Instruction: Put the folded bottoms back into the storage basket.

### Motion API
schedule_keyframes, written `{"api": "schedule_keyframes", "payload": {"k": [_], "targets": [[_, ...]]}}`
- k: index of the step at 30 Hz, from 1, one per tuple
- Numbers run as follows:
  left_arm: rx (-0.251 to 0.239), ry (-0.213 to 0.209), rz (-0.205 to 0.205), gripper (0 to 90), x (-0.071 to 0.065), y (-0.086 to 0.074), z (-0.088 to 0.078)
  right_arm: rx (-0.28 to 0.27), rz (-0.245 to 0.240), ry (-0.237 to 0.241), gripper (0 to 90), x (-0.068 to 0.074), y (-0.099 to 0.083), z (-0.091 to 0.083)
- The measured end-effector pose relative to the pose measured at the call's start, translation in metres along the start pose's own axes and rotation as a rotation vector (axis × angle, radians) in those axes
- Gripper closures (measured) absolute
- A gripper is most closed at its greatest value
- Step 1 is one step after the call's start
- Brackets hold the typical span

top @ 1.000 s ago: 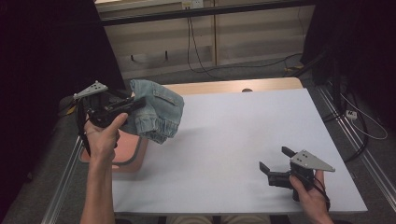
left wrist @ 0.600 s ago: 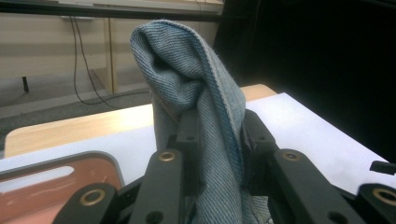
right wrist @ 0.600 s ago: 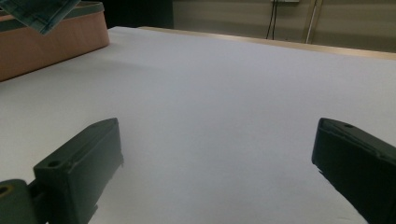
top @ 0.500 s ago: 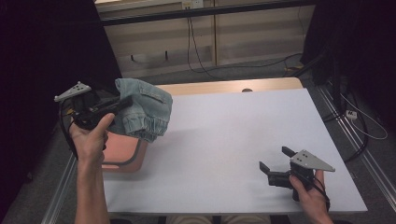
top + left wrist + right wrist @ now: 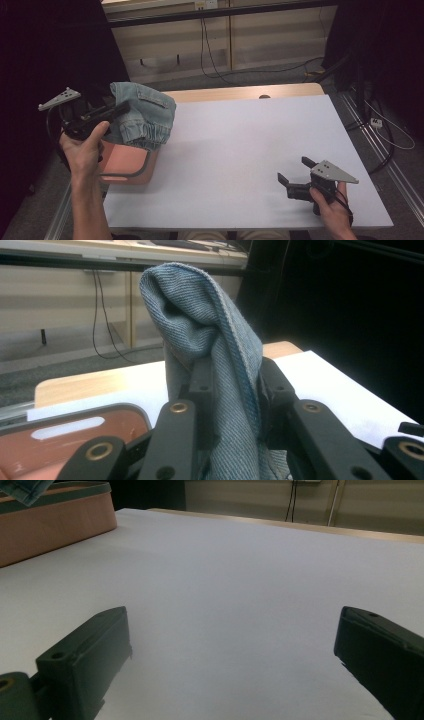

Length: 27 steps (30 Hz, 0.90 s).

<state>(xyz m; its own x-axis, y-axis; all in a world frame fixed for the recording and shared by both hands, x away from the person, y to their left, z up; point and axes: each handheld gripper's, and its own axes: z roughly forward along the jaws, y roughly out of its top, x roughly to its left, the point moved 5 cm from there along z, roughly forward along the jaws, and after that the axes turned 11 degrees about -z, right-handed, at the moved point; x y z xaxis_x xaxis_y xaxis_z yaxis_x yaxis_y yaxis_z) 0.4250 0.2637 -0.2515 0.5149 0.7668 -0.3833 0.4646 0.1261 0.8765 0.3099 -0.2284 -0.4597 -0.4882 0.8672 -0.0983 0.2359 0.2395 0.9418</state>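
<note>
While the left gripper (image 5: 97,116) hangs raised over the counter's left edge, its jaws are pinched on a bunched piece of blue denim clothing (image 5: 142,116), and the fabric is off the counter (image 5: 250,150) altogether. From above, the denim spills rightward from the jaws, a gathered elastic hem along its lower edge, hanging over the salmon-pink bin (image 5: 125,160) that sits at the counter's left side. Look along the left gripper and the denim (image 5: 215,365) runs up between the two jaws as a tall fold, long axis roughly in line with them, its rounded top well past the tips. No label or writing can be read on it. Over on the right, the right gripper (image 5: 295,177) rests low near the front right corner, held in a hand (image 5: 332,210), jaws spread wide with bare white counter (image 5: 240,590) between them. The bin (image 5: 55,520) sits far off at that view's upper left.
</note>
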Motion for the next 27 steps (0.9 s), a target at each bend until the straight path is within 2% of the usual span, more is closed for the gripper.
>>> {"api": "schedule_keyframes", "payload": {"k": [5, 9, 19, 27], "targets": [[-0.012, 0.02, -0.002, 73.4, 0.005, 0.002, -0.011, 0.001, 0.003, 0.001, 1.7, 0.0, 0.0, 0.0], [-0.041, 0.028, -0.016, 73.4, 0.011, 0.002, -0.021, 0.001, -0.002, 0.001, 1.7, 0.0, 0.0, 0.0], [-0.035, 0.068, -0.03, 73.4, 0.025, -0.002, -0.034, 0.005, -0.002, 0.004, 1.7, 0.001, 0.0, 0.002], [-0.018, 0.089, -0.044, 73.4, 0.037, -0.009, -0.037, 0.002, -0.008, 0.006, 1.6, 0.002, 0.0, 0.002]]}}
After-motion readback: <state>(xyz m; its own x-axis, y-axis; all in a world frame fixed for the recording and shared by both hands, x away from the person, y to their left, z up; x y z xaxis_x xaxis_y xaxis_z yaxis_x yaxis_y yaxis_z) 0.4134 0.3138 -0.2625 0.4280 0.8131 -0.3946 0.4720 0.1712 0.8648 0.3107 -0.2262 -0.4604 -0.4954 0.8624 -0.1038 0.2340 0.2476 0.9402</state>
